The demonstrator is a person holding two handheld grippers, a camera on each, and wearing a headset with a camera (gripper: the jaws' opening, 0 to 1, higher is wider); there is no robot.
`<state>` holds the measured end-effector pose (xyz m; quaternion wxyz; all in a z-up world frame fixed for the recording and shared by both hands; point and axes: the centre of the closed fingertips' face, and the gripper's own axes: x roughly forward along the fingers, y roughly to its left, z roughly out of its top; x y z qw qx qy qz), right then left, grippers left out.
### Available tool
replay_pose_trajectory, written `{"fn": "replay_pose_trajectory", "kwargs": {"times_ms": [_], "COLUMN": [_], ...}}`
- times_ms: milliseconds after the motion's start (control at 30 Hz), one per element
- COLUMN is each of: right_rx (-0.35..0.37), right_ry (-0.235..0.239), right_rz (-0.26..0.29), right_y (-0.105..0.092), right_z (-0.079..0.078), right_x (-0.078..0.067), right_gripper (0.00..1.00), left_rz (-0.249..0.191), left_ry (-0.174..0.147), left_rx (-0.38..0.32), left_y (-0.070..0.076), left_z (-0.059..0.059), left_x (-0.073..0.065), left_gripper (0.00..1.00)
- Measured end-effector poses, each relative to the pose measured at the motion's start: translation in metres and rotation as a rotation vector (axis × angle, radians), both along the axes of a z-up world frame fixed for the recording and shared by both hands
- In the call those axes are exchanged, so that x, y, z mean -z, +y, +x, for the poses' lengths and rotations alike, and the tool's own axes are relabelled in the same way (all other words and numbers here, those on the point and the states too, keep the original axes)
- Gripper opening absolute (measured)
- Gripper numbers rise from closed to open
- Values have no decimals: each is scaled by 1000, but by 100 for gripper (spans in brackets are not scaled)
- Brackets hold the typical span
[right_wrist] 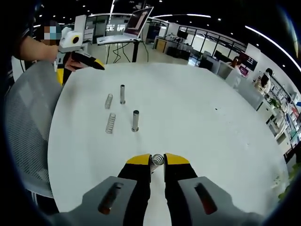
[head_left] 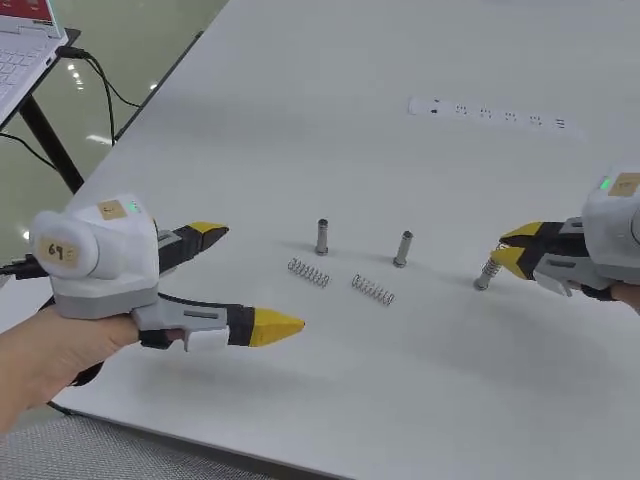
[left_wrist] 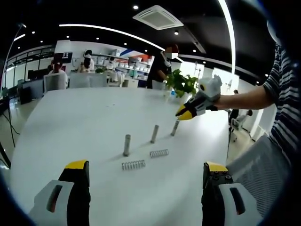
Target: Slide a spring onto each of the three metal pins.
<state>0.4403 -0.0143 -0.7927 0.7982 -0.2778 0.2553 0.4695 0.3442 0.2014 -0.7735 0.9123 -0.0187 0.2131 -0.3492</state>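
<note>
In the head view the left tool (head_left: 252, 278) hung released, jaws wide, over the near left of the white surface (head_left: 300, 120), where two bare pins (head_left: 322, 236) stood upright, two loose springs (head_left: 308, 272) lay just before them and a power strip (head_left: 490, 113) lay far behind. The left gripper view had the right tool (left_wrist: 184, 114) at the farthest pin (left_wrist: 175, 127). The right gripper view had it clenched on a third spring (right_wrist: 158, 159).

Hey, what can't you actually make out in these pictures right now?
- Third pin: in the right gripper view, the right gripper's fingers and the held spring cover it; in the head view it's too small to tell how far the spring is on.
- Laptop: cut off by the head view's top-left corner.
- Power strip: blurred in the head view.
</note>
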Motion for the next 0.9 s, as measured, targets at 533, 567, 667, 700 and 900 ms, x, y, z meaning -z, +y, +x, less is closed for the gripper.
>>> {"fn": "replay_pose_trajectory", "kwargs": {"times_ms": [533,567,667,700,900], "right_rx": [10,10,25,28,37], "right_ry": [49,48,59,61,68], "right_rz": [-21,-21,-3,-1,5], "right_y": [2,2,3,3,2], "right_z": [-1,-1,-1,-1,-2], "right_x": [22,22,20,20,19], "right_gripper": [8,8,8,8,8], "left_rz": [-1,-1,-1,-1,-1], "left_ry": [3,2,5,5,5], "left_rx": [-6,-7,-9,-8,-10], "left_y": [4,4,5,4,4], "left_z": [-4,-4,-5,-5,-5], "left_x": [-1,-1,0,0,-1], "left_gripper": [98,98,98,98,98]}}
